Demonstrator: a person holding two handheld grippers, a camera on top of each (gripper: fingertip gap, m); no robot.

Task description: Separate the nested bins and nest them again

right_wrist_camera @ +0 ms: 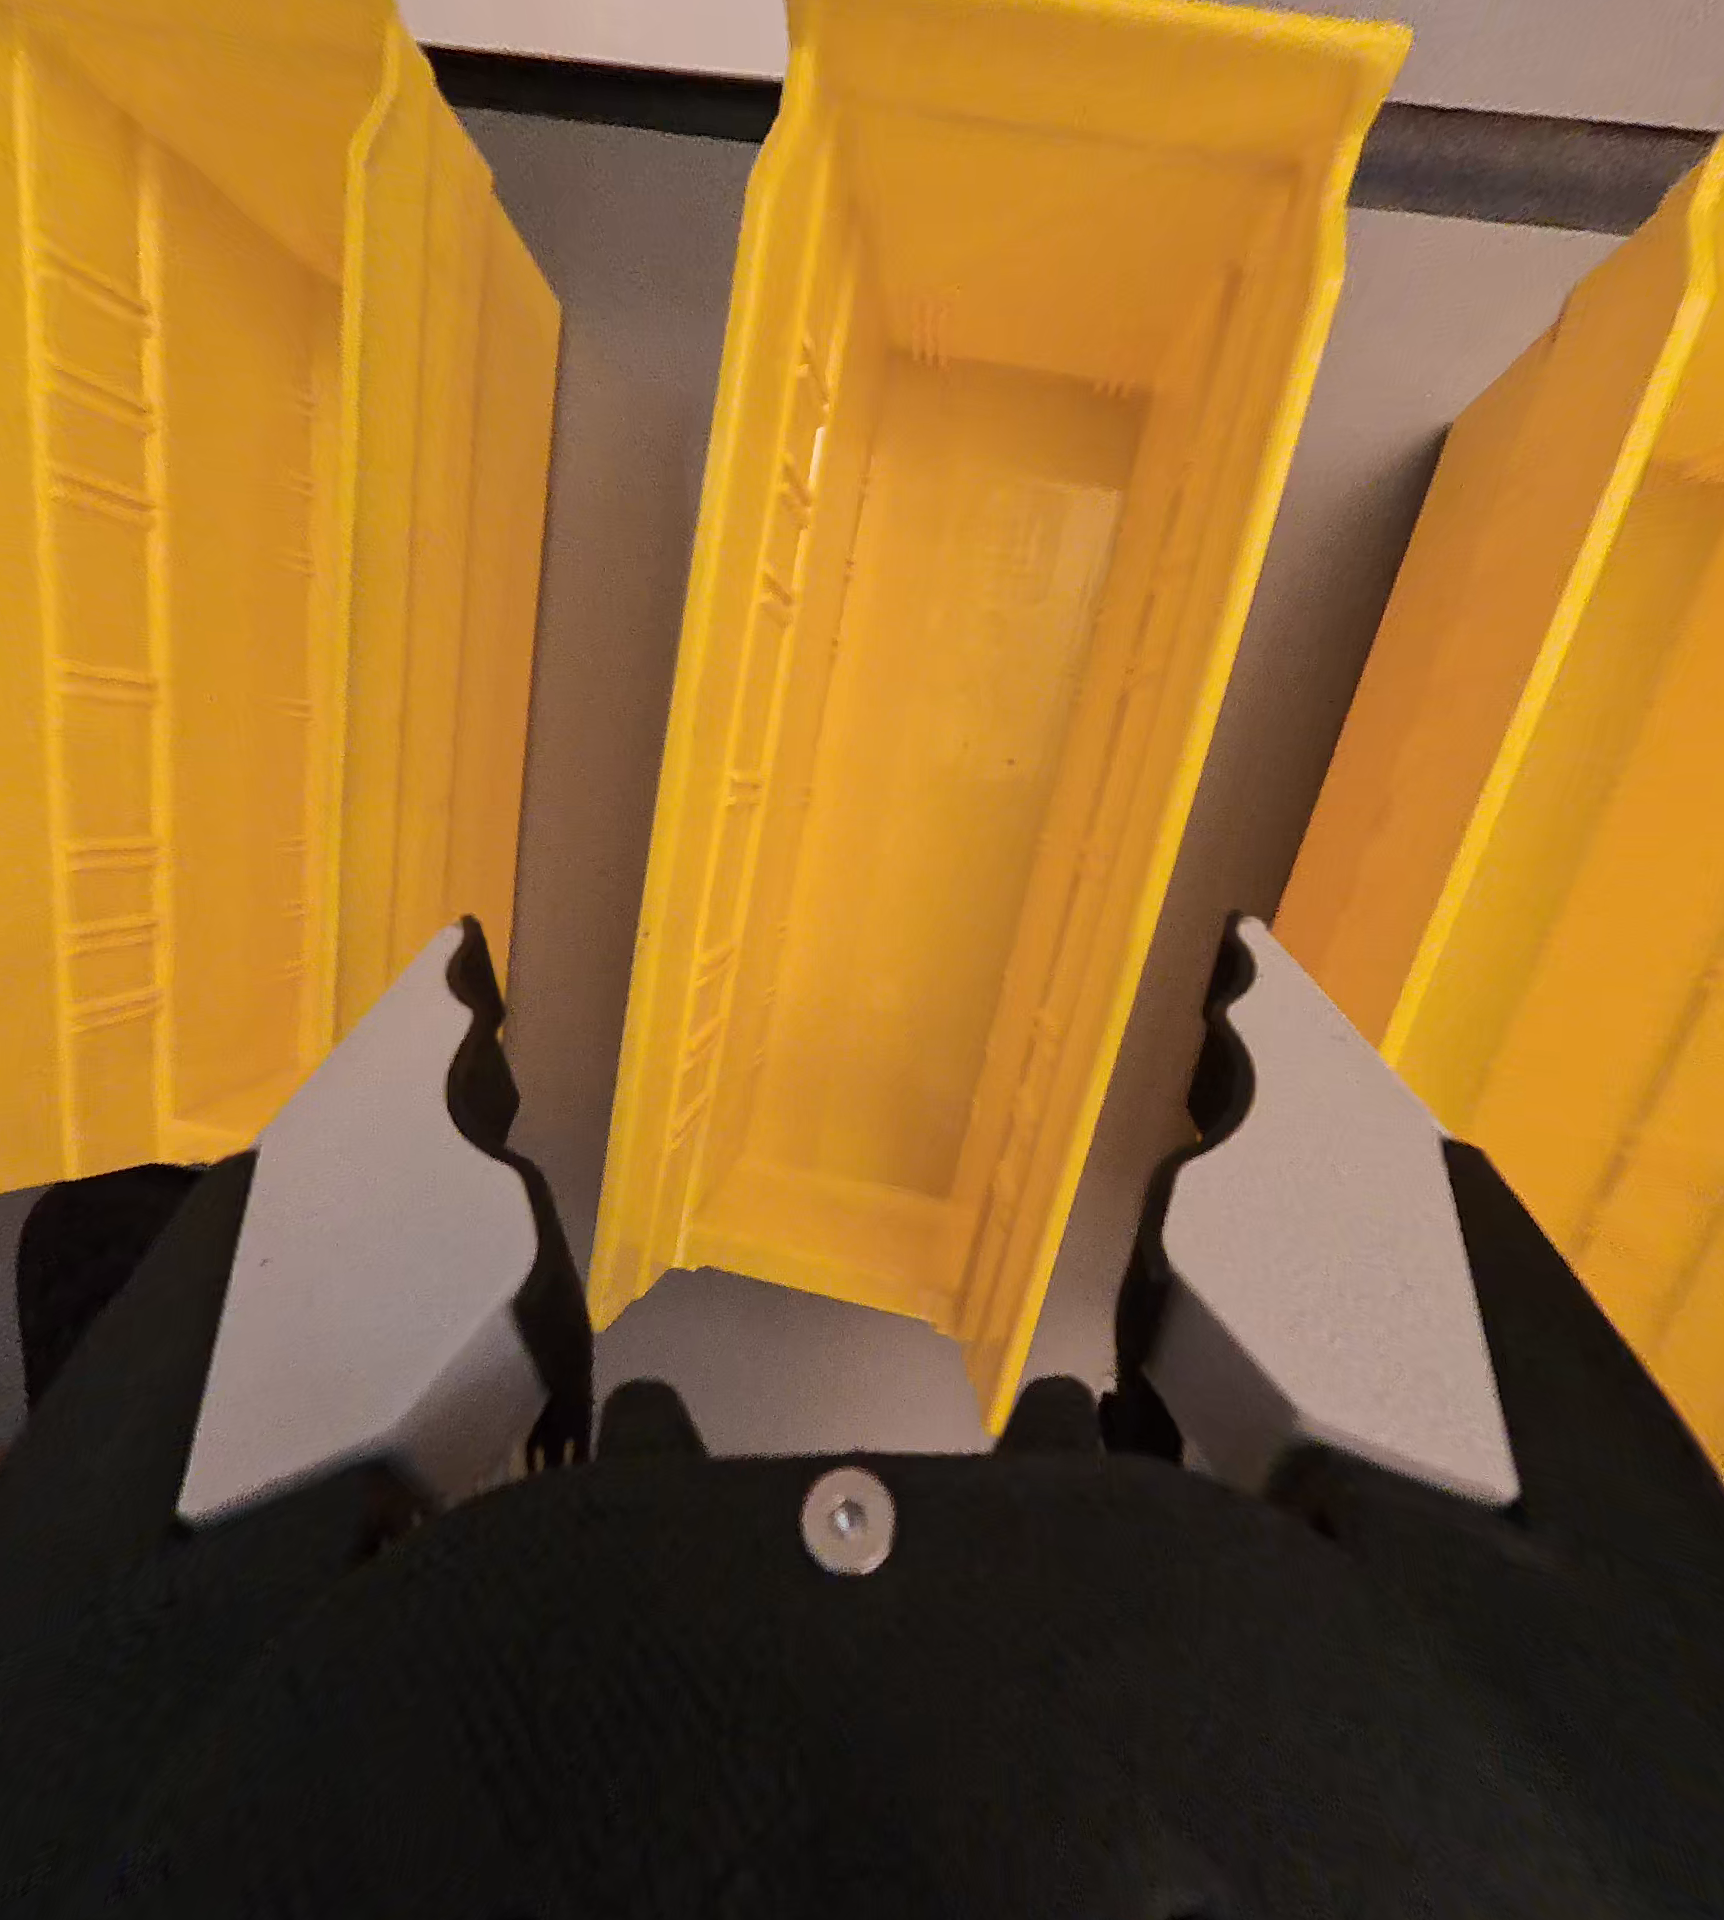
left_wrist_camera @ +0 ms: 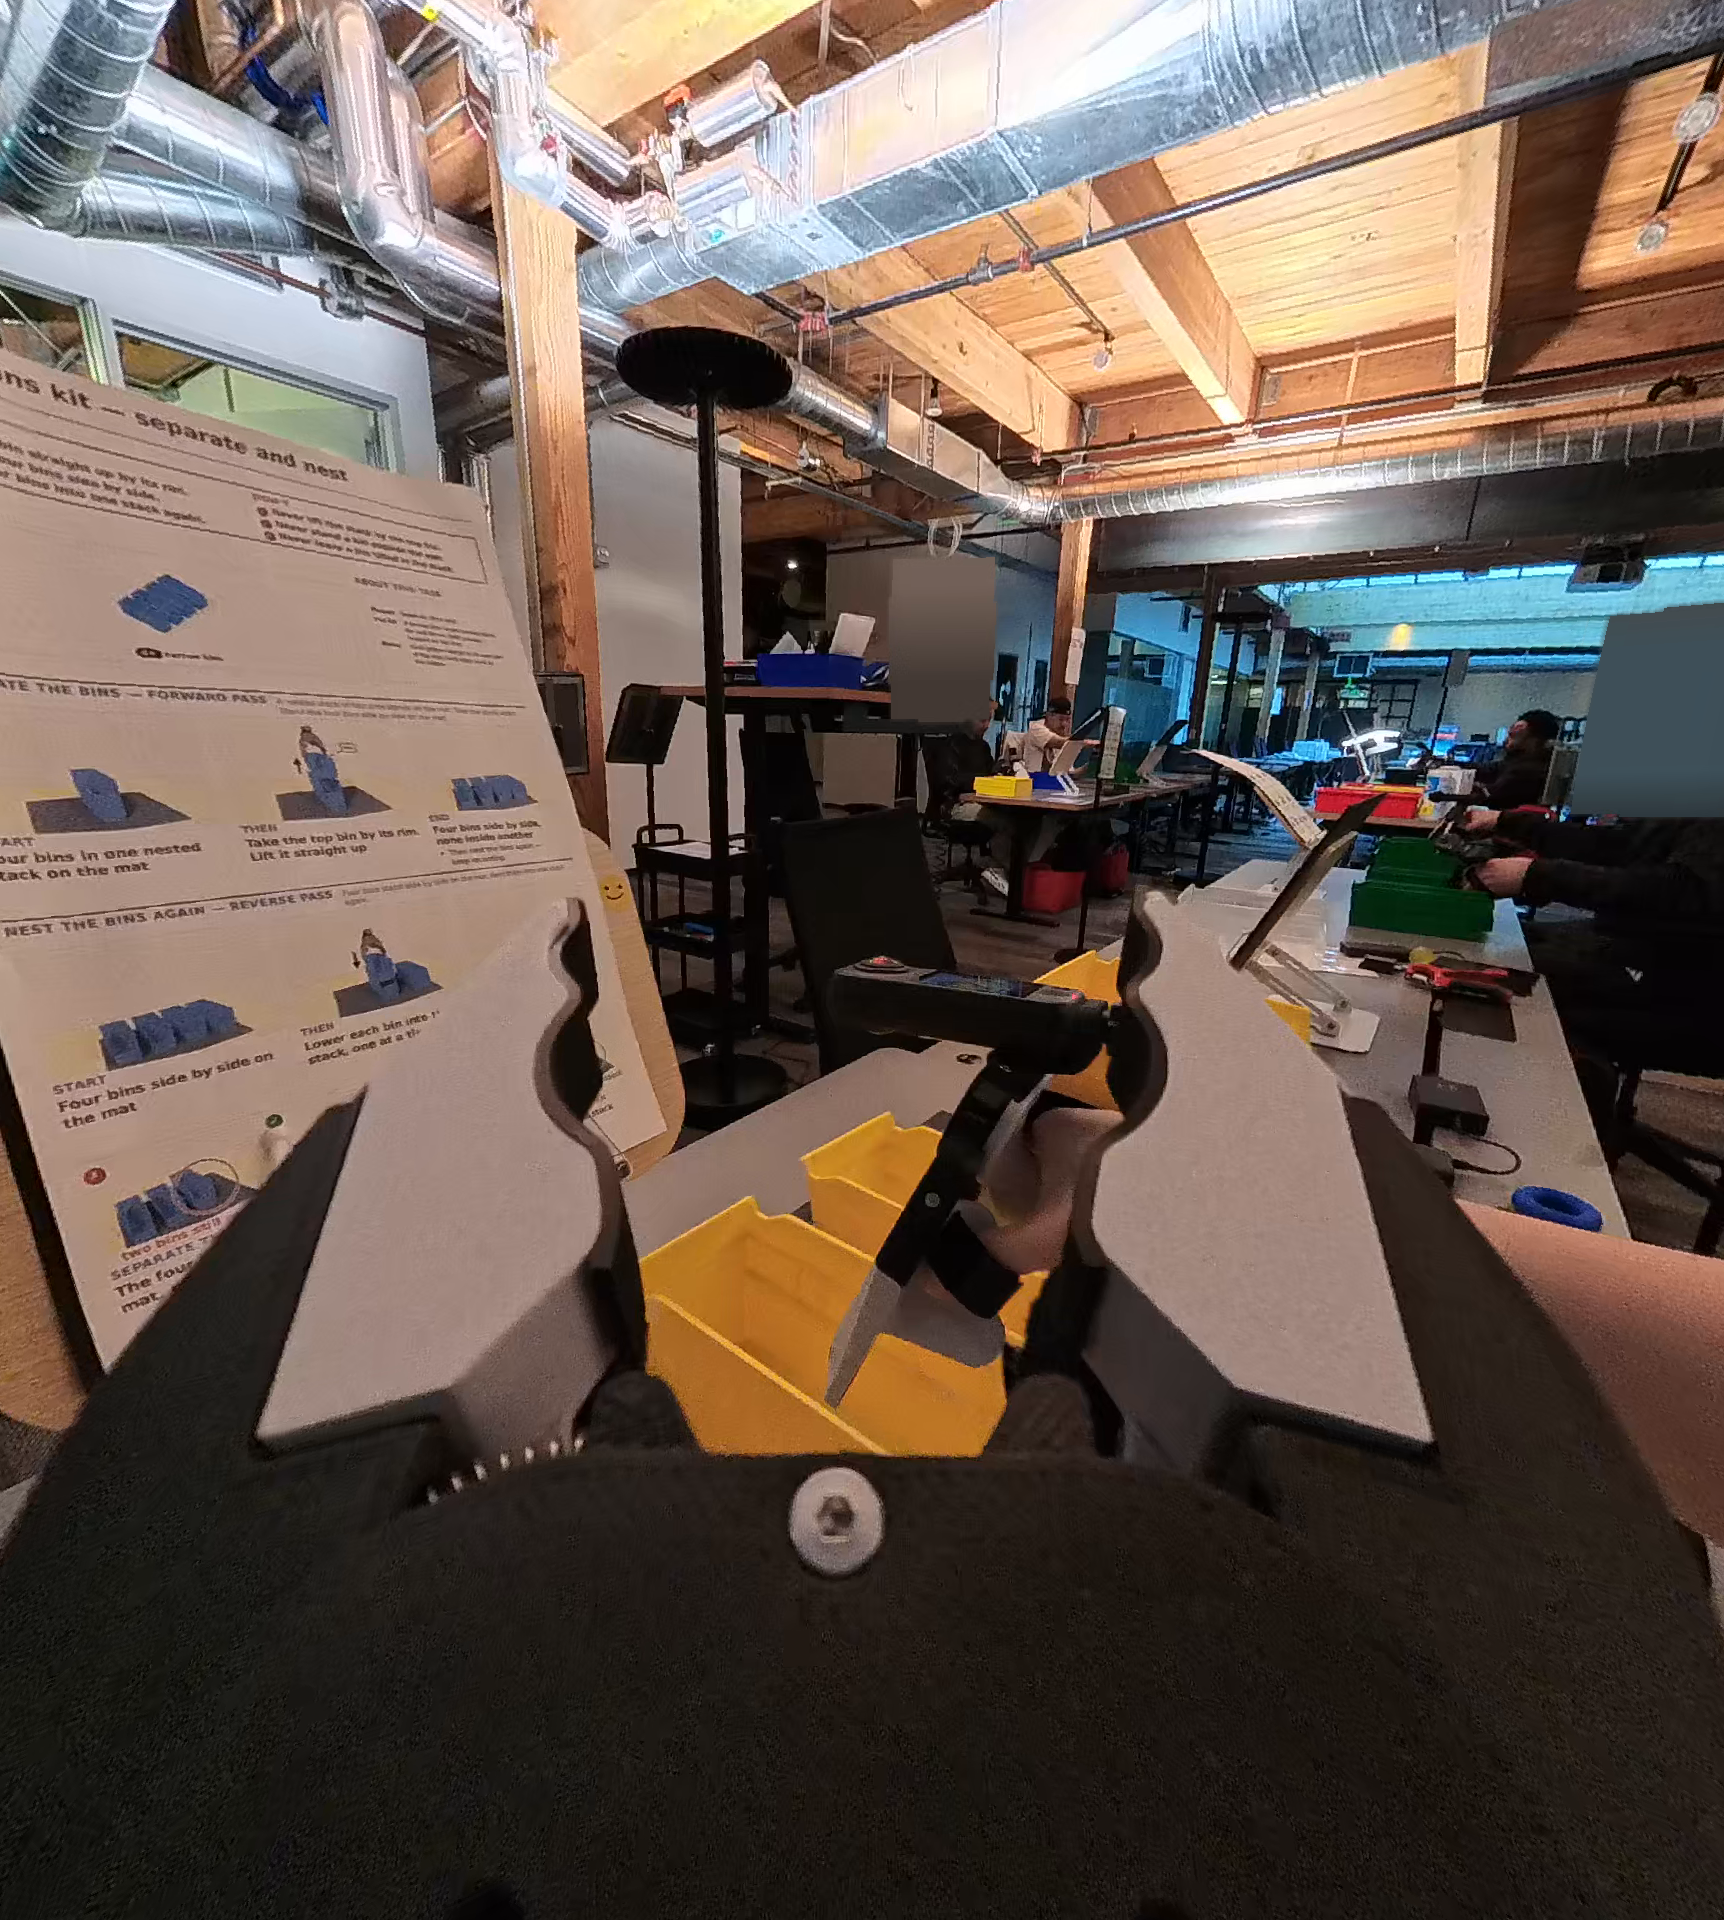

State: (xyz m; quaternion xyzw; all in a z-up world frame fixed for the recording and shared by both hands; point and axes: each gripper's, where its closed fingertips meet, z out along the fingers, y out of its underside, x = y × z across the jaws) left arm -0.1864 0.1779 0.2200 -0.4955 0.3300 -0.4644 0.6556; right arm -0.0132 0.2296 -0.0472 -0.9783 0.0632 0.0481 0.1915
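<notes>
Grey tabletop [right_wrist_camera: 619, 436] carries yellow bins standing side by side, seen from above in the right wrist view: a middle bin [right_wrist_camera: 951, 727] between a left bin [right_wrist_camera: 214, 540] and a right bin [right_wrist_camera: 1616, 779], with strips of bare table between them. Right gripper [right_wrist_camera: 853, 935] hangs over the middle bin, fingers spread wide and clear of its walls. Left gripper [left_wrist_camera: 853, 925] is raised, fingers spread on nothing. Beyond it, left, stands an instruction sheet [left_wrist_camera: 214, 779]; far right, green bins [left_wrist_camera: 1419, 894].

Left gripper [left_wrist_camera: 853, 977] agape, bare, above yellow bins [left_wrist_camera: 785, 1309]; instruction sheet [left_wrist_camera: 214, 779] left.
</notes>
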